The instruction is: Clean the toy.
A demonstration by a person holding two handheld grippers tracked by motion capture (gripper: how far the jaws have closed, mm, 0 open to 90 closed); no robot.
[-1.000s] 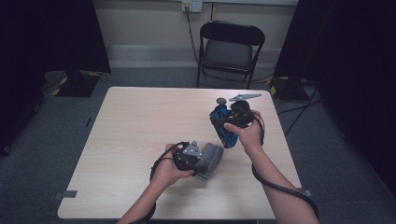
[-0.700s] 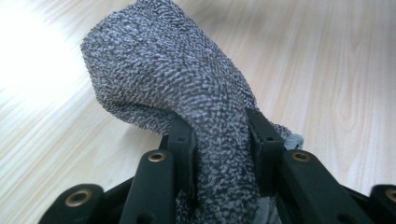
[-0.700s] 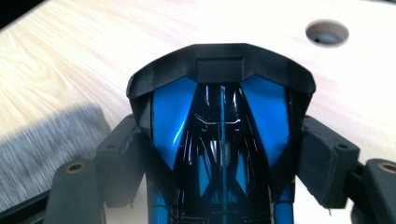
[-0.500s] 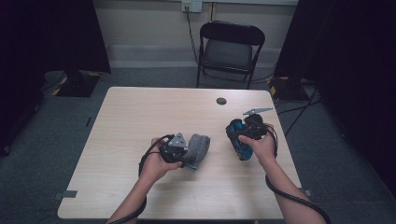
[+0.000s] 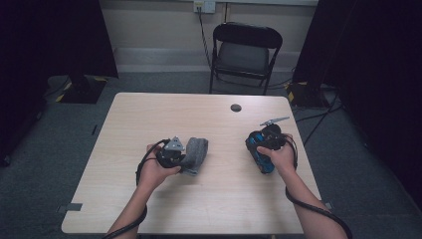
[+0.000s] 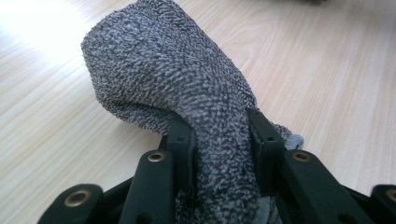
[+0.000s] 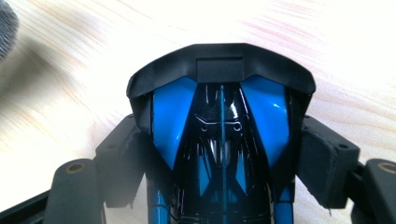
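The left gripper [image 5: 181, 155] is seen with its black jaws pinched on a speckled grey knitted cloth [image 6: 187, 93], which is gathered between them and bulges out beyond the tips; in the high view the cloth [image 5: 195, 153] lies on the table just right of the left hand [image 5: 154, 172]. The right gripper [image 5: 261, 154] is clamped on a glossy blue and black toy car [image 7: 219, 135], its pads pressed against the car's two sides. The car [image 5: 259, 154] is held low over the pale wooden table [image 5: 149, 114], well apart from the cloth. A black folding chair [image 5: 244, 55] stands beyond the table's far edge.
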